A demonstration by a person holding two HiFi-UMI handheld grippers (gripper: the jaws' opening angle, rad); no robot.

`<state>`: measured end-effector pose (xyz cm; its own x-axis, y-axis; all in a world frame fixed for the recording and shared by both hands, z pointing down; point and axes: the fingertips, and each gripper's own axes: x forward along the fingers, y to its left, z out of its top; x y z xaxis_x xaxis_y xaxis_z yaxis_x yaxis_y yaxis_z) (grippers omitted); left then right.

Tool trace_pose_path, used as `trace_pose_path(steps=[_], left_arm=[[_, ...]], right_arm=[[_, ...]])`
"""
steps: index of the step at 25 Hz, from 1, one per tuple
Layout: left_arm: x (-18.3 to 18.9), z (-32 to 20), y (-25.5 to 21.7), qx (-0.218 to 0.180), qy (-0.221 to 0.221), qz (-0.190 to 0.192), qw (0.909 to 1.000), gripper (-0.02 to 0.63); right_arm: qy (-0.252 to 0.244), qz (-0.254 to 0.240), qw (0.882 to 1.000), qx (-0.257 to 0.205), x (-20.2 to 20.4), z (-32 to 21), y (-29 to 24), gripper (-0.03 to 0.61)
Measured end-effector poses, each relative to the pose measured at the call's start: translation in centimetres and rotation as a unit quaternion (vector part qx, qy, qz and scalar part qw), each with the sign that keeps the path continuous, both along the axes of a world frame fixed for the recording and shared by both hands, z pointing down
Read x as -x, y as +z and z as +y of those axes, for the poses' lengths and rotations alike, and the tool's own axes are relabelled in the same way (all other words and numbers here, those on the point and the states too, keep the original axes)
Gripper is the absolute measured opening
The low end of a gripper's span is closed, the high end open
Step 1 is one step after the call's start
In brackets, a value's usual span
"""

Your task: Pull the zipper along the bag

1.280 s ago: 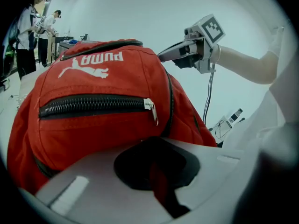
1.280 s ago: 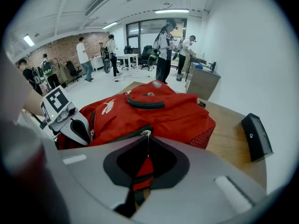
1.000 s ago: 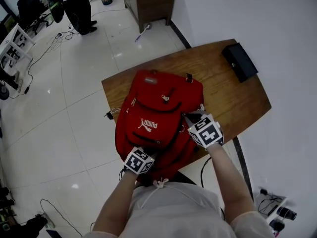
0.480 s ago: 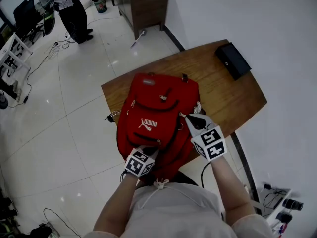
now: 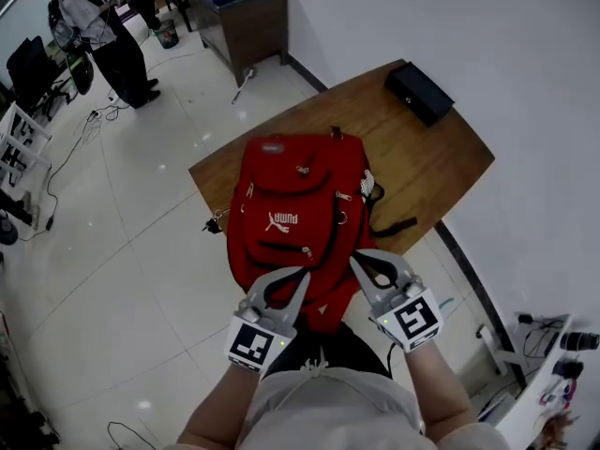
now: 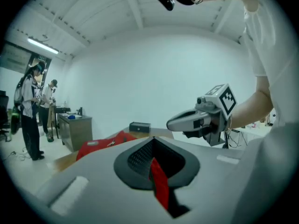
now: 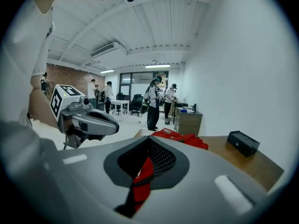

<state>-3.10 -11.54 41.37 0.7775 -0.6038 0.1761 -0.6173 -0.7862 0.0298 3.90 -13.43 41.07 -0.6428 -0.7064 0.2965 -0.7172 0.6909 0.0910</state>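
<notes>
The left gripper [image 5: 298, 277] is clenched: its own view shows the 2 jaw tips meeting. The sliver of red behind them is, I judge, the bag seen through the slot rather than anything pinched. The right gripper [image 5: 357, 260] reads the same way, tips together with red and a dark band showing past them. Both hang side by side above the near end of the red backpack [image 5: 295, 209], close to the person's chest and touching nothing. That suggests a pause between grips, or a pull already finished, more than a pull under way.

The backpack lies front-up on the wooden table [image 5: 441, 157], its bottom end overhanging the near edge toward the person. That placement keeps the zippers facing up and within easy reach. A dark zipper track [image 5: 334, 237] curves down the bag's right side, with a small metal zipper pull [image 5: 343, 196] near its upper end. Whether that track is open or closed I cannot tell. A black strap [image 5: 394, 225] trails onto the table, and a black box [image 5: 419, 92] sits well apart at the far corner.
</notes>
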Motion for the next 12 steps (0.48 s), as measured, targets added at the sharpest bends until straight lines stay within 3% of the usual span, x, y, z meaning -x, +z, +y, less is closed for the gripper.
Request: trace_pose_path(steps=[3,6,12], left_arm=[[-0.8,3.1,-2.4,-0.036,0.007,0.021,0.9991,0.008],[-0.9,5.9,-3.2,-0.03,-0.007,0.046,0.9985,0.008],[-2.5,13.0,-4.8,-0.048,-0.03,0.059,0.9966,0.008]], right_arm=[[0.0,-0.012,0.999,-0.039,0.1,3.0,-1.4,0.006],[0.001,0.001,0.998,-0.064,-0.2,6.0,-1.8,0.006],[-0.004,0.009,0.997,-0.077,-0.9,13.5,-2.7,0.006]])
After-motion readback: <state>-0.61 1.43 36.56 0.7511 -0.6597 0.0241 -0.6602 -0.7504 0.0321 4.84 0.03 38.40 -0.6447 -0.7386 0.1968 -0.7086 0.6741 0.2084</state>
